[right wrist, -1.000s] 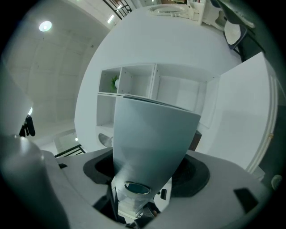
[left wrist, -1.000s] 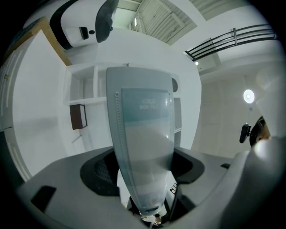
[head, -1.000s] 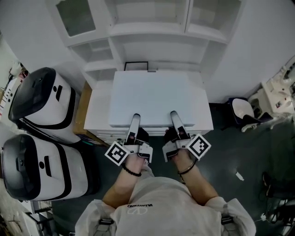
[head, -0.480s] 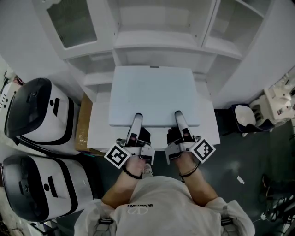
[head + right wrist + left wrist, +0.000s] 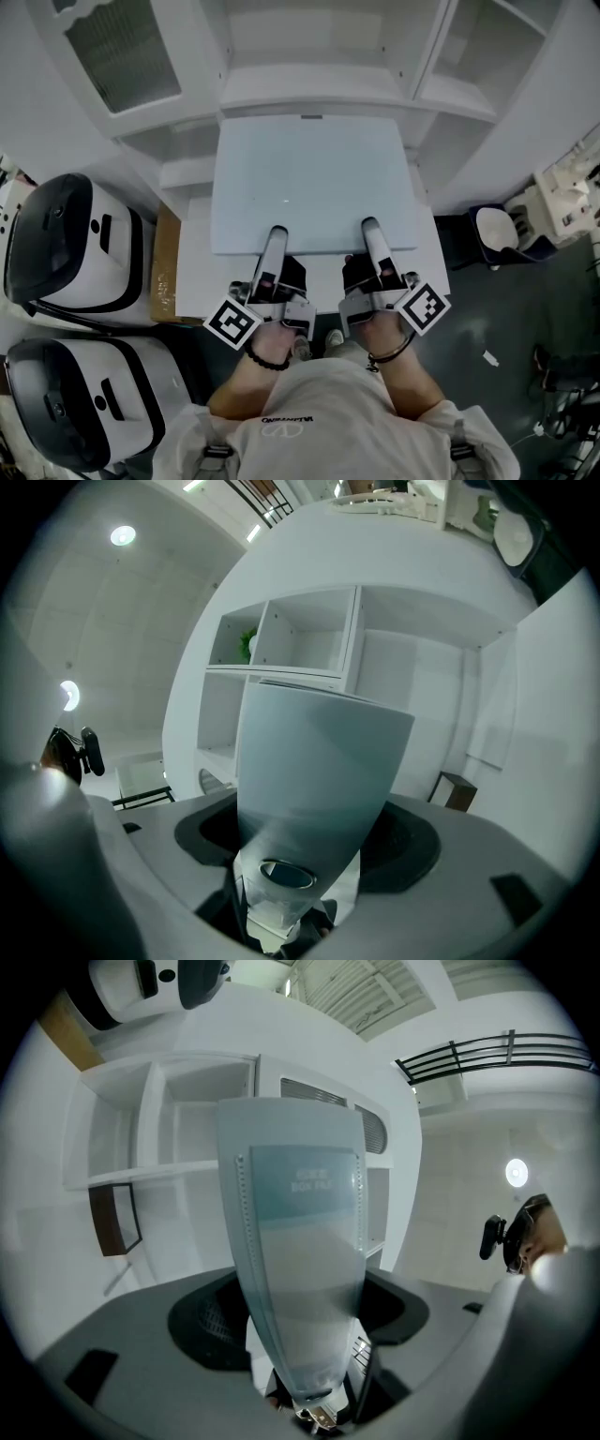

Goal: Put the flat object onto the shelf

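Balance is likely why we are clenching left gripper (image 5: pixel 276 240) and right gripper (image 5: pixel 372 232) on the near edge of the flat object (image 5: pixel 314 178), holding it level toward the shelf (image 5: pixel 319 90).

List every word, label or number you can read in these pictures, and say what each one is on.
"BOX PAX" (faint, best reading): lower line of pale print on the flat object, seen in the left gripper view.
The line above it on the same object: too blurred to read.
Print on the person's shirt: too small to read.
The square markers: black-and-white patterns only, no letters.
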The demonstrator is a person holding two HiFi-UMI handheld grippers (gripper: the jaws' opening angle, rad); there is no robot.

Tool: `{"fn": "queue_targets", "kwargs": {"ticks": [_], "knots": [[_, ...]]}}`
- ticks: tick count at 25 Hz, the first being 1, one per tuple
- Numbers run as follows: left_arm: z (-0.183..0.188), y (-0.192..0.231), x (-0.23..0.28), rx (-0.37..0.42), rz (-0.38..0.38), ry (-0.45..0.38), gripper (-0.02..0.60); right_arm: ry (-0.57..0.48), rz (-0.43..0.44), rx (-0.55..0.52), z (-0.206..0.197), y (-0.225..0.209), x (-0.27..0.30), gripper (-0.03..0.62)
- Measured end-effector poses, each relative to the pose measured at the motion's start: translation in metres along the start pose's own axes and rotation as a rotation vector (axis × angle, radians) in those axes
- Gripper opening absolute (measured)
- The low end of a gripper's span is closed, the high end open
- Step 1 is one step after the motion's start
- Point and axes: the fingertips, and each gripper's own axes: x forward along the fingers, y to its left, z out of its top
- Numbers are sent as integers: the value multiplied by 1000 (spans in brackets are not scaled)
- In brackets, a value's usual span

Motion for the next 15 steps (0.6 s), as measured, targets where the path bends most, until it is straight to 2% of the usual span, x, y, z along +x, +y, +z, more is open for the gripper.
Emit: {"fn": "queue_targets", "kwargs": {"ticks": [8,15], "knots": [[9,-14,45,32,-33,-30,316,16,48,-12,30,12,39,341],[20,-10,92,16,-47,-57,316,12,56,-44,59,13,85,341]]}}
